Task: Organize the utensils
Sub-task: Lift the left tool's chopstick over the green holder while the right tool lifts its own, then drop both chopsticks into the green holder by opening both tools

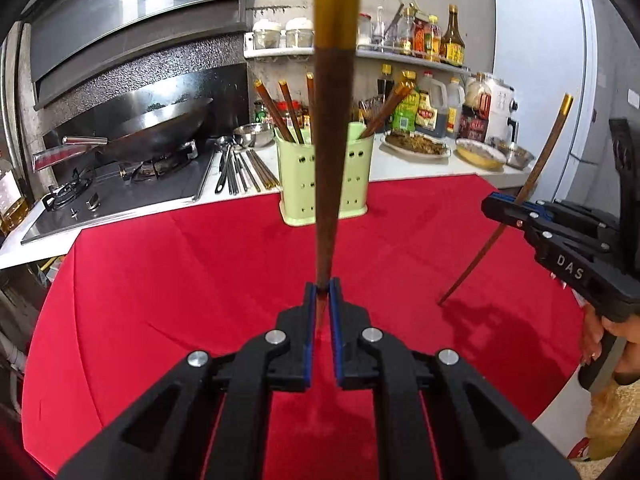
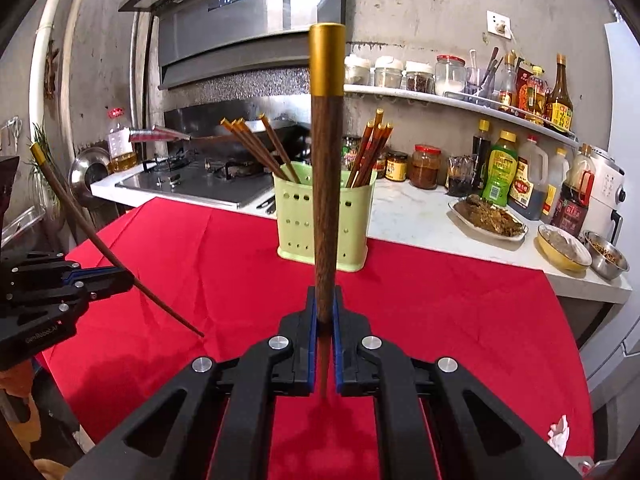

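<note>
Red cloth (image 1: 160, 280); chopstick (image 1: 330, 200) between tool (image 1: 321, 292) pads.

The left gripper (image 1: 325, 286) points forward and downward over the red table, its blue-padded jaws pinched together on a thin stick standing upright between them. The right gripper (image 2: 327, 312) is angled down the same way near the table's right edge, jaws likewise clamped on an upright stick. A hand (image 1: 608, 340) grasps the right gripper's handle from below.
</note>
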A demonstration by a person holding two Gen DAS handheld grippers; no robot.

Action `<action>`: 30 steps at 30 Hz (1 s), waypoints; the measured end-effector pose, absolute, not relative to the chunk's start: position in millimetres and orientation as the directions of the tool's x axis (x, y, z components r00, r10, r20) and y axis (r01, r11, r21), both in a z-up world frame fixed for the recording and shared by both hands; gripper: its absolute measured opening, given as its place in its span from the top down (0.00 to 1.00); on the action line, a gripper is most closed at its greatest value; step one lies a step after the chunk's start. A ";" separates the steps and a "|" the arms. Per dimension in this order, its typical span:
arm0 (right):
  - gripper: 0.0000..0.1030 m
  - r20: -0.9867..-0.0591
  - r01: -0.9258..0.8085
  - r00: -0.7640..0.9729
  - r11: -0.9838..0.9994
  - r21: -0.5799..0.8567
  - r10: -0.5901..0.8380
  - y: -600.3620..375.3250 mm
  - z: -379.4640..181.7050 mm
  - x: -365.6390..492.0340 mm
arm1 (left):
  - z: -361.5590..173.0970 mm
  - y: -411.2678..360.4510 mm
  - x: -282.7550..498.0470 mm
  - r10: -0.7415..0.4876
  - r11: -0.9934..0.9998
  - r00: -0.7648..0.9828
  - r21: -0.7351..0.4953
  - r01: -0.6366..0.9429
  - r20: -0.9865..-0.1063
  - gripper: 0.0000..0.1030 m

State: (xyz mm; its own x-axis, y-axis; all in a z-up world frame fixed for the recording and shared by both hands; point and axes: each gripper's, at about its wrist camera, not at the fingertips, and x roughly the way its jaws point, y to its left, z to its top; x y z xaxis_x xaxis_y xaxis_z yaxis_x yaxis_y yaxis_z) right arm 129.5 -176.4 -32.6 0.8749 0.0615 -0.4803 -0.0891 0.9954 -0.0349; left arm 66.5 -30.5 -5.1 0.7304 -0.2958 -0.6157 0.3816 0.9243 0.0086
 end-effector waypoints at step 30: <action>0.94 -0.382 -0.123 0.918 0.992 -0.020 0.106 -197.2 60.8 318.2 | 81.9 -115.0 252.5 -0.309 0.904 0.760 0.070 0.421 -0.571 0.93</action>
State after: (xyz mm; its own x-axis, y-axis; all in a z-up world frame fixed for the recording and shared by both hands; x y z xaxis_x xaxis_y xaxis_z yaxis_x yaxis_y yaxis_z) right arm 318.2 -197.2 60.8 0.9182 0.1064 -0.3816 -0.1234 0.9922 -0.0203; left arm 252.5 -115.0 81.9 0.7601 -0.3095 -0.5714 0.4208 0.9044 0.0699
